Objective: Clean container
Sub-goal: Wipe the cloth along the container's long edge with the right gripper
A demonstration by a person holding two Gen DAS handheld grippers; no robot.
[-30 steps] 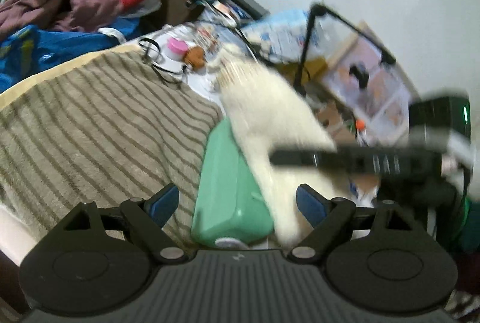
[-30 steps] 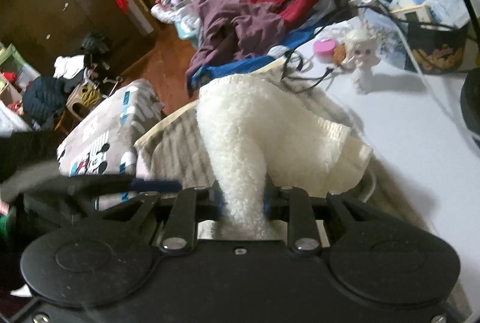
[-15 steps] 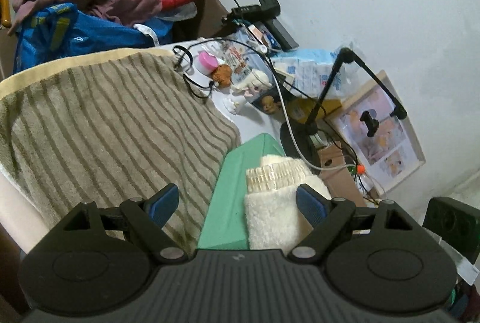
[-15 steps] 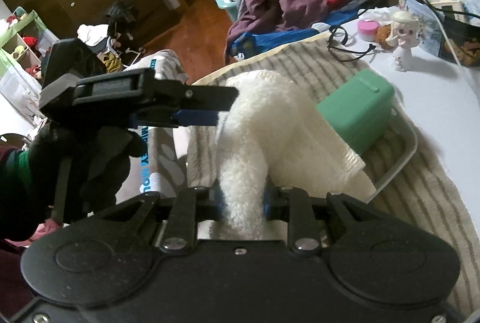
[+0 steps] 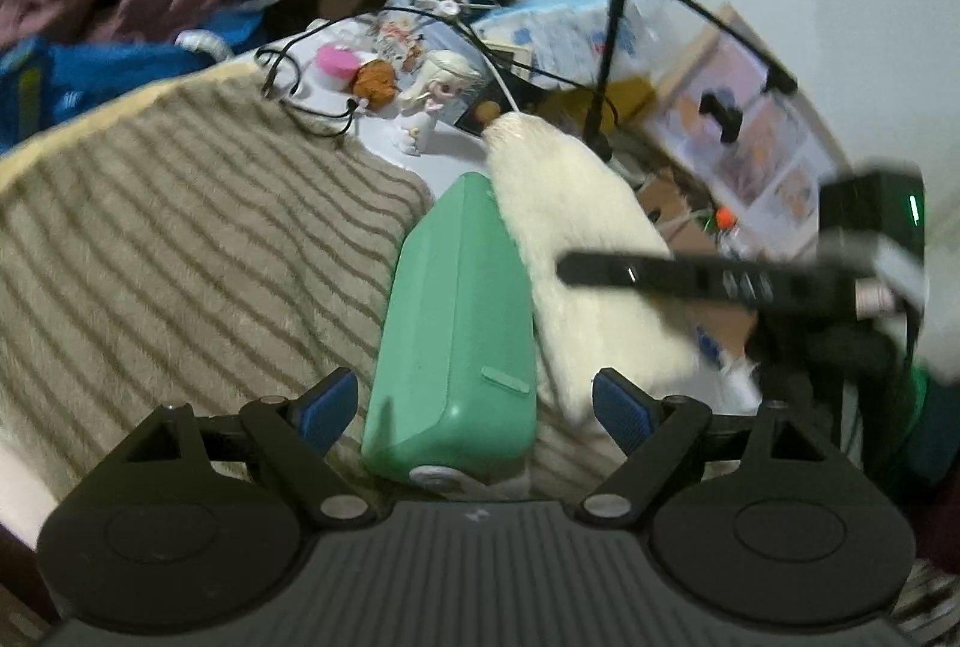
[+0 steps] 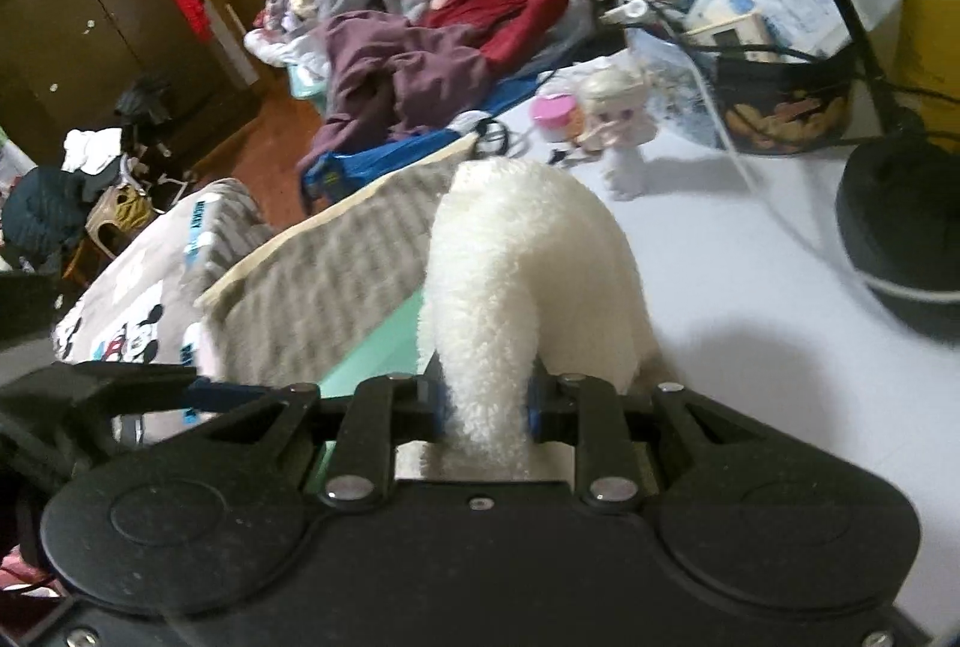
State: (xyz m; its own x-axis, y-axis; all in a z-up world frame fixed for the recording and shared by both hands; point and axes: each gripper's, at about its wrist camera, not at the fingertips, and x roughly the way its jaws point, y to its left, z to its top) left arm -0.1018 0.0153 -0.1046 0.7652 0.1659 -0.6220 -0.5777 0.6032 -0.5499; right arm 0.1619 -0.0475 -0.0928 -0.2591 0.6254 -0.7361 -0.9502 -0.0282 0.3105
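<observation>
While the right hand-held gripper (image 6: 486,401) pinches the cloth (image 6: 528,263), we should wipe the box (image 5: 456,311) firmly, closing the spread left hand-held gripper (image 5: 474,401) to steady it.

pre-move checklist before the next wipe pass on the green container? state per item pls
1. Right tongs gripping the white cloth: ok, blue pads pinch the fleece from both sides.
2. Cloth on the green container: ok in the left wrist view, it drapes along the container's right edge; actual pressure, cannot tell.
3. Left tongs steadying the container: not ok, jaws are wide open, the container sits between the pads untouched.
4. Container seated on the striped towel: ok, lying flat on its side.
5. Wipe path: not ok, the doll and a black cable lie just beyond the container's far end.
6. Dirt left on container: cannot tell.
</observation>
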